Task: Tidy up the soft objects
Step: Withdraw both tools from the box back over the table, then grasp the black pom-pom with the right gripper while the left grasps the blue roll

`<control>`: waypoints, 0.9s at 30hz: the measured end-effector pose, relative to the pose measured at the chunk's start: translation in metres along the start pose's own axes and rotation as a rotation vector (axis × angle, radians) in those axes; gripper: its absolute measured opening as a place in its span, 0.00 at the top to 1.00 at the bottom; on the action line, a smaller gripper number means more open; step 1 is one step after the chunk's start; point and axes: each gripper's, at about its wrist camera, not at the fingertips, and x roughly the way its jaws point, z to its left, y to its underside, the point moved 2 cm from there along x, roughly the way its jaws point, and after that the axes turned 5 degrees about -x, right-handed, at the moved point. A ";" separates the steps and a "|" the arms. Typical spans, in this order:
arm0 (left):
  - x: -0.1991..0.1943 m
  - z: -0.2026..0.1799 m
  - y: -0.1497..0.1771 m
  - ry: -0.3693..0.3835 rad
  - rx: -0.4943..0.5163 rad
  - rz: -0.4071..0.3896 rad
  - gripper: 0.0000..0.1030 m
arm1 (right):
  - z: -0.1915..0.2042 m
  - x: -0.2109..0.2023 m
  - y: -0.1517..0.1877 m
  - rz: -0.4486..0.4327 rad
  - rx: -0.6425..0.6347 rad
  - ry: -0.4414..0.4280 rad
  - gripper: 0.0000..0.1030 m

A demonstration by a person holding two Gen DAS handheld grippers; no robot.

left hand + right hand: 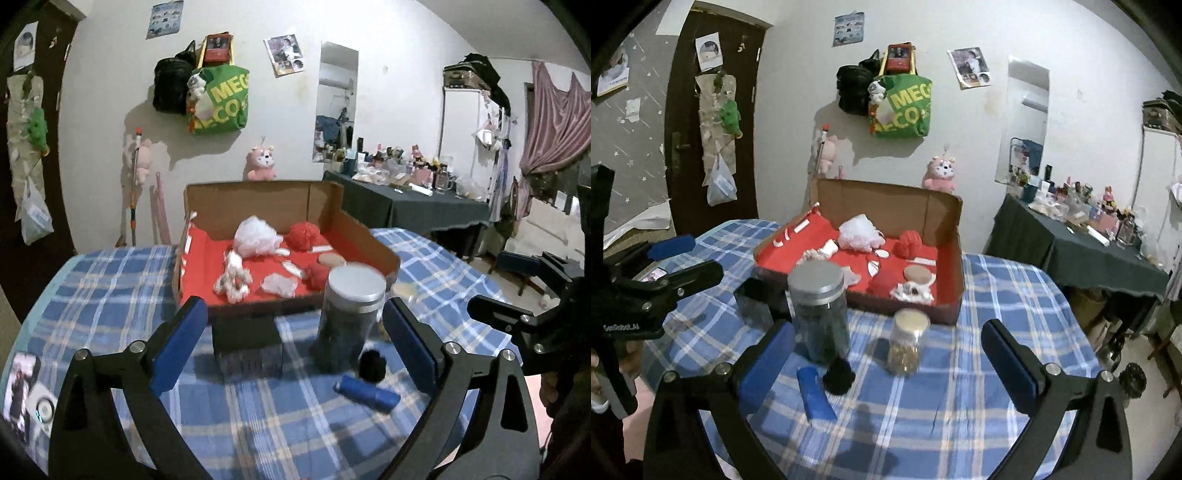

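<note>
- soft items: most sit in the box (373,243) on its red liner (210,266), far side of the table (110,295)
- in box, left wrist view: white puff (256,234) far centre, red puff (303,236) just right of it, white rope toy (232,278) near left, second red puff (317,275) near right, clear crumpled piece (279,286) between the last two
- tan pad (918,274) at the box's right side; small white patterned item (910,292) in the near right corner, detail too blurred to tell
- outside box, on the checked cloth: black pompom (838,374) and blue roll (814,393), near side, close together; pompom sits at the foot of the tall jar (820,310)
- tall jar: dark contents, silver lid, upright, just near of the box
- small jar (907,341): right of the tall one, upright, pale lid, blurred
- dark block (247,343): left of the tall jar, against the box's near wall
- left gripper (293,350): jaws spread wide, nothing between the pads, nothing held; hangs over the near table, aimed at the box
- right gripper (886,360): jaws wide apart too, empty; small jar and pompom lie ahead between its fingers but untouched
- each gripper shows at the edge of the other's view, side by side
- pink plush (262,162) against the far wall behind the box, off the table
</note>
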 end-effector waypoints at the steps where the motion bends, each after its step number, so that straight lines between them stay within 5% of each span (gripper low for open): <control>1: -0.001 0.000 0.004 -0.004 -0.002 0.002 0.06 | 0.001 0.001 0.006 0.007 0.003 0.005 0.00; 15: 0.035 0.013 0.086 -0.068 -0.049 0.168 0.06 | 0.004 0.052 0.077 0.154 0.061 -0.002 0.00; 27: 0.050 0.022 0.102 -0.079 -0.051 0.232 0.06 | 0.005 0.095 0.086 0.264 0.012 -0.024 0.00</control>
